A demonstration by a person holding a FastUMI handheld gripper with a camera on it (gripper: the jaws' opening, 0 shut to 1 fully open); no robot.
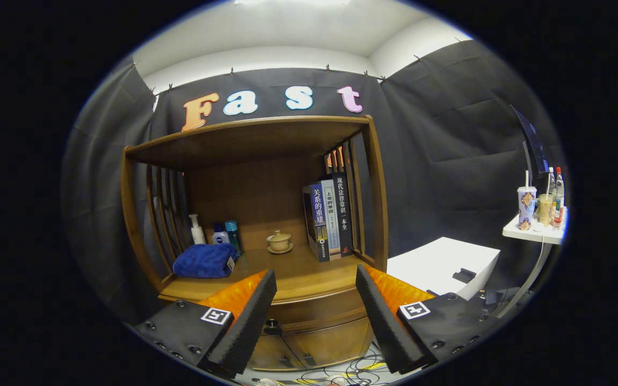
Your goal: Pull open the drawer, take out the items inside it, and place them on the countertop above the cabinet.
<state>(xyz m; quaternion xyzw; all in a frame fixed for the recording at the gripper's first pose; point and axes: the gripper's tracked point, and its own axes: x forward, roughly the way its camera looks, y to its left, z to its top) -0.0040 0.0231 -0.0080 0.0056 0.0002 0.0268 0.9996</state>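
**Drawer not yet opened**

While the tongs [315,300] hang wide open and empty, the drawer [314,313] sits shut between them under the desk [309,276], its small dark knob [272,325] beside the left finger. Opening, unloading and placing all remain.

Dim booth; overhead ceiling glow; fisheye-warped edges

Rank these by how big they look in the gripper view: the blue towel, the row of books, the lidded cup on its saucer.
1. Row of books
2. Blue towel, close to the books in apparent area, so that order is unsure
3. Lidded cup, clearly smallest

The tool is open, its fingers apart before the cabinet.
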